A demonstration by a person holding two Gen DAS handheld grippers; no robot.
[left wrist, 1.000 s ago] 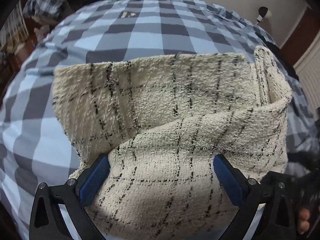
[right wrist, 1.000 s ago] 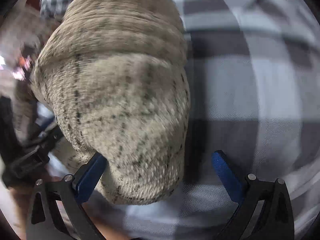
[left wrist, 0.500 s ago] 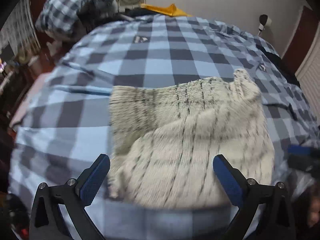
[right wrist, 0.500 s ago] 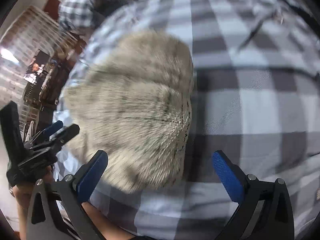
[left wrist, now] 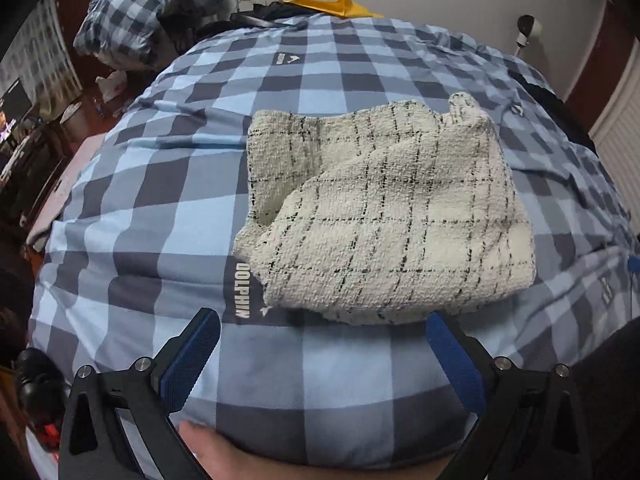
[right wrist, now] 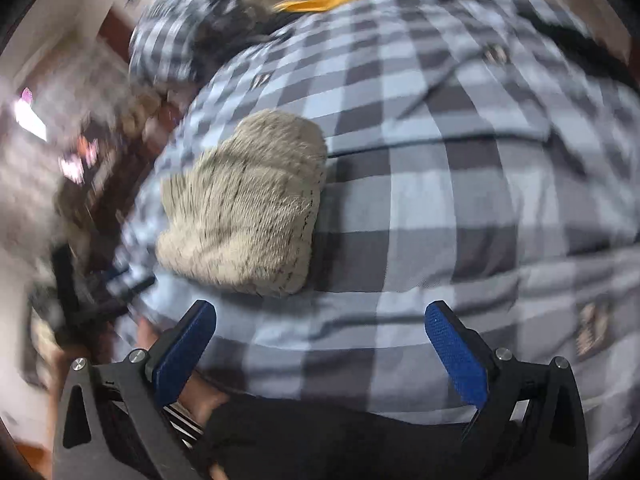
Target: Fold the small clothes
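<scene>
Right now I have both tools free of the cloth. My left gripper (left wrist: 320,354) is spread wide and has hold of nothing; its blue pads (left wrist: 191,354) sit low over the bedspread (left wrist: 168,184), short of the garment's near edge. My right gripper (right wrist: 320,344) is just as wide and just as empty, hovering over bare checks to the right of the piece, though that view is smeared and I can't read fine detail in it.

The garment (left wrist: 384,220) lies on the bedspread near the middle, a cream knit with thin black checks, doubled over so a top layer covers most of a lower one. A strip of the lower layer shows at the far left, and a small flap stands up at the far right corner.

I judge it light, soft and floppy, with a nubbly weave that should grip well against the pads and not slip. It will sag and bunch if lifted by one point. I'd pinch both layers together at the near corners, one tool each, and keep the edge taut between them for any further fold.
</scene>
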